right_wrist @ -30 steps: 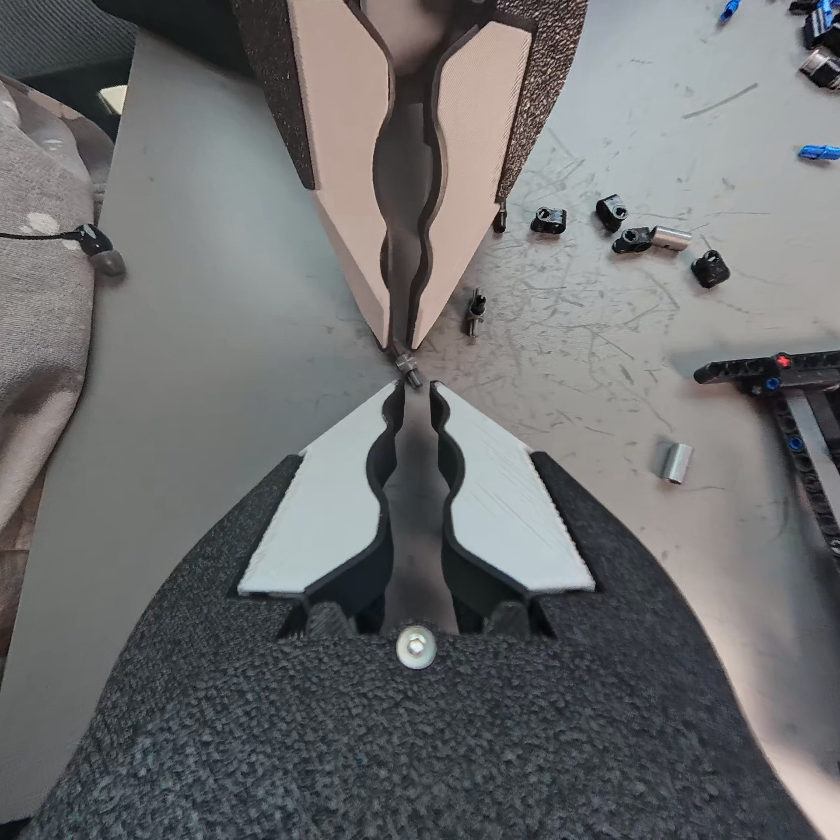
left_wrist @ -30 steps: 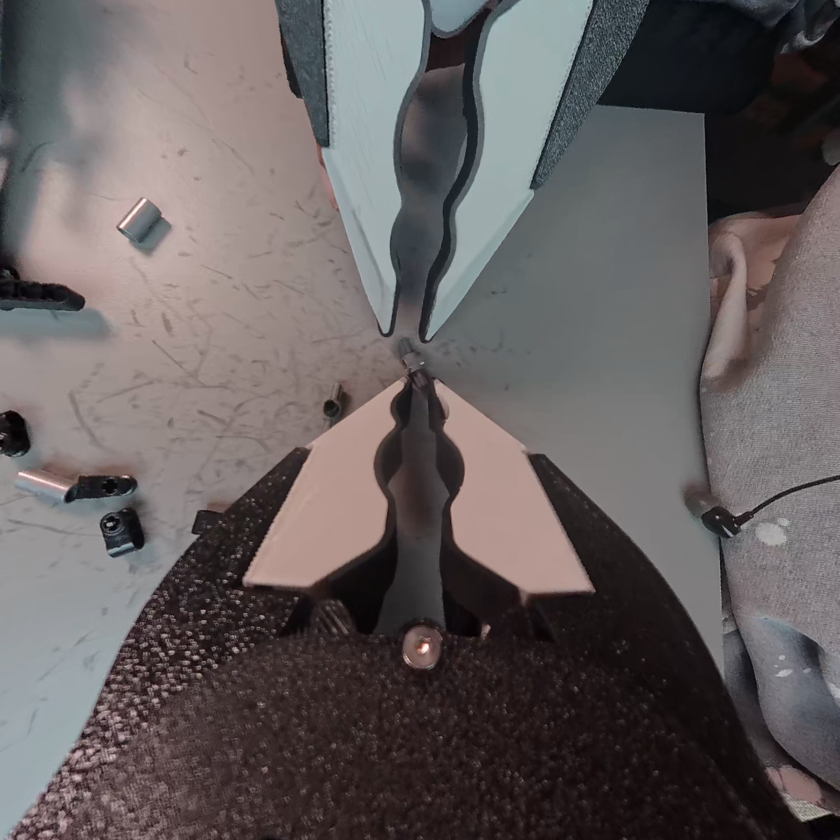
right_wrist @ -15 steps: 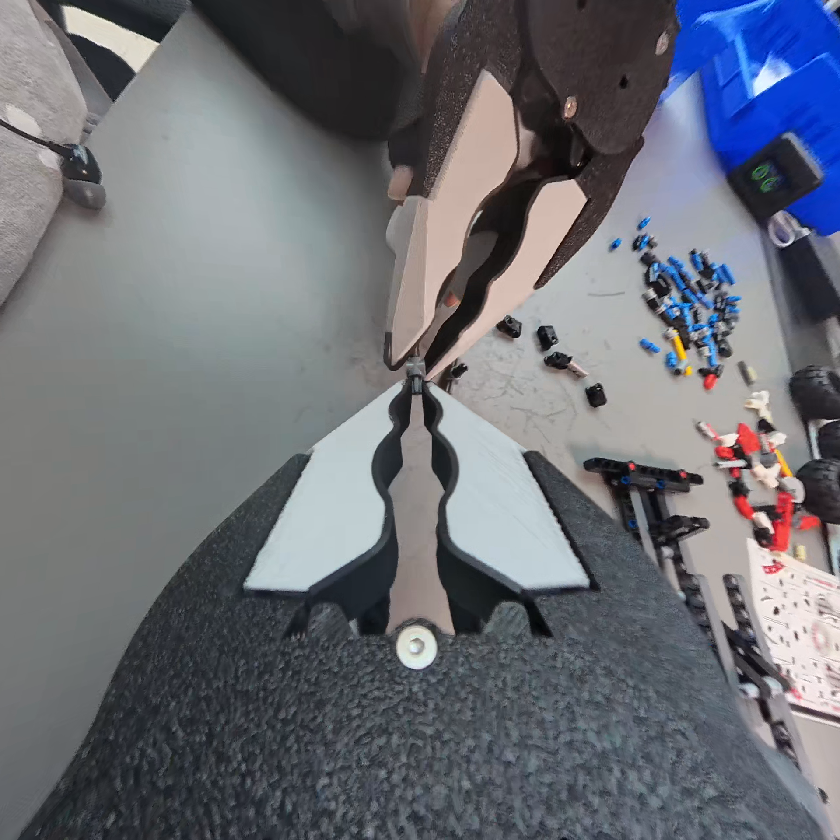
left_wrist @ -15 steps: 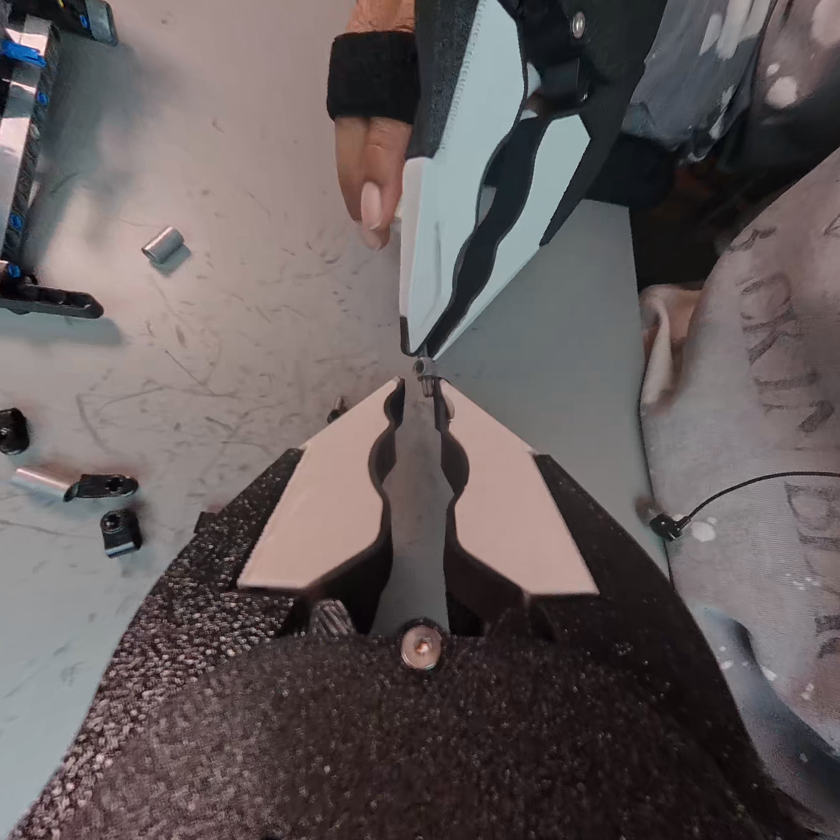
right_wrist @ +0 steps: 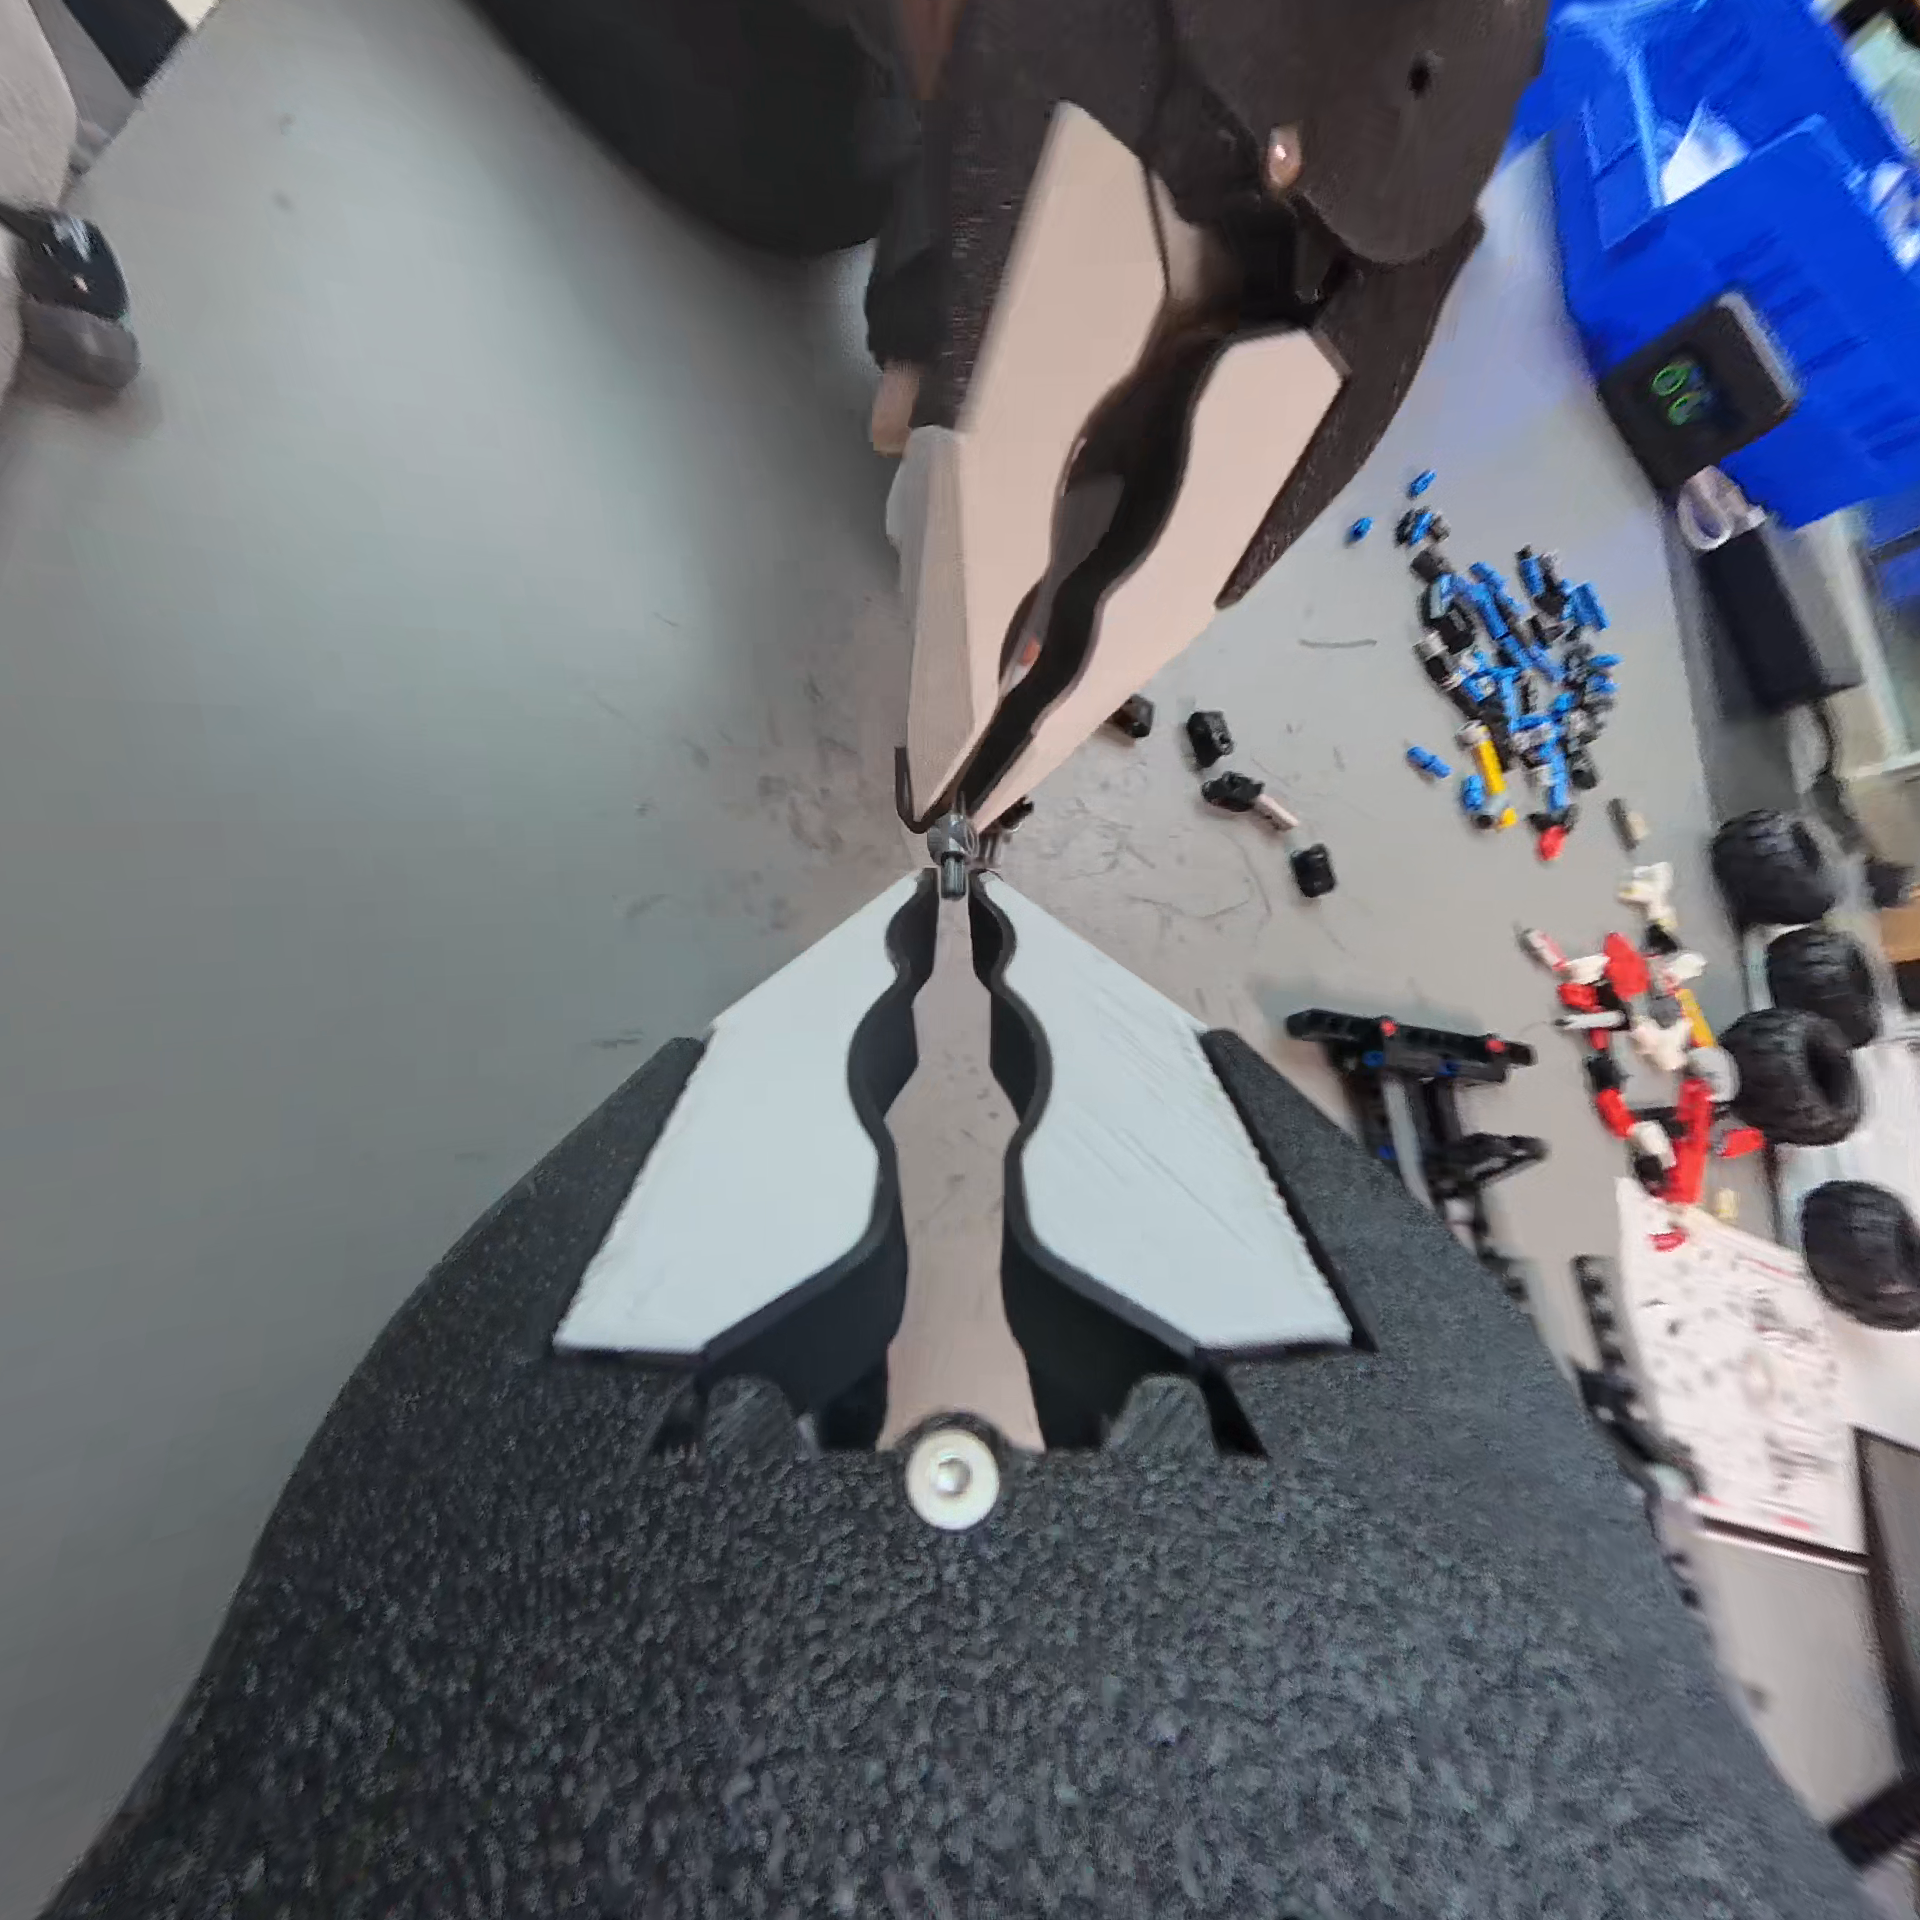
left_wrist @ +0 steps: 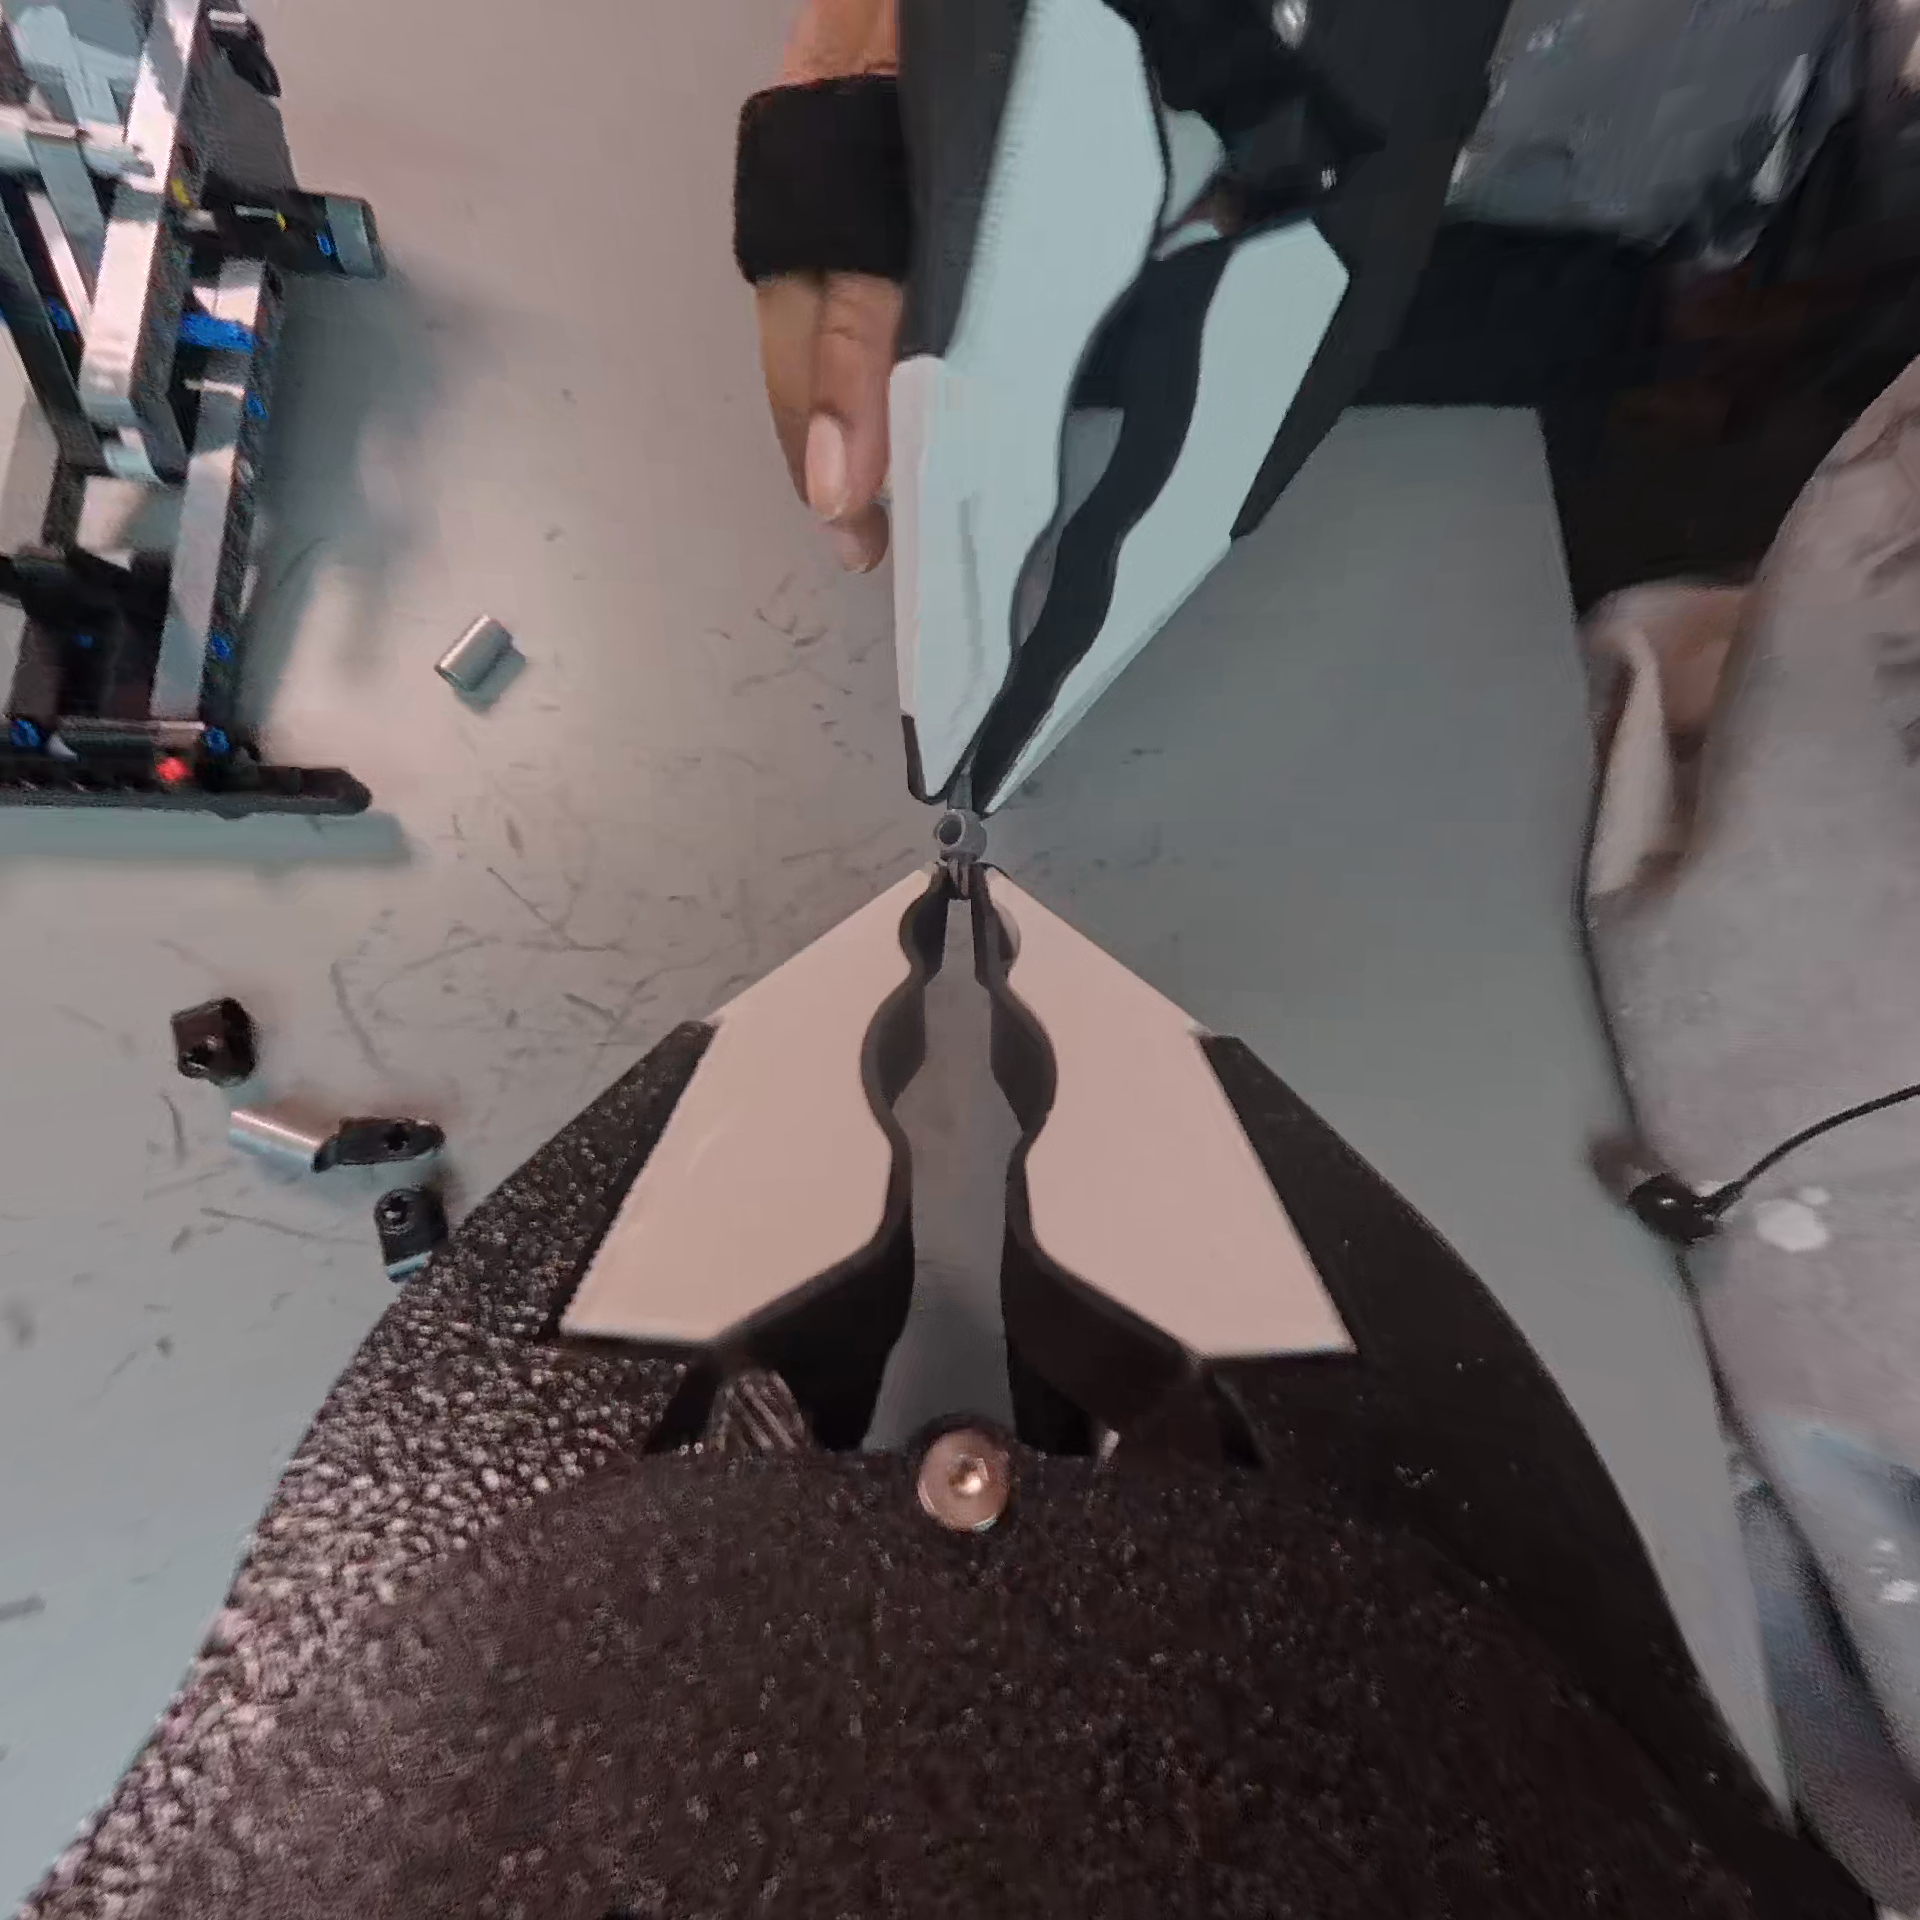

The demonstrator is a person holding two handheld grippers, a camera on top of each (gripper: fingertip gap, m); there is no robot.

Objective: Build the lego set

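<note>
Two grippers, tip to tip above table centre: my left gripper point(left_wrist: 961, 883) and right gripper point(right_wrist: 951, 883) each pinch the small grey connector point(left_wrist: 958, 831), apparently for mating; chassis point(left_wrist: 135, 436) at ten o'clock.

Grey desk point(left_wrist: 623, 520), surface heavily scratched near the middle, smoother toward its edge point(right_wrist: 312, 623). Blue plastic bin point(right_wrist: 1714, 208) at far right of the desk in the right wrist view, blurred. Dark area past the desk edge point(left_wrist: 1714, 468). Lighting even, soft shadows.
</note>
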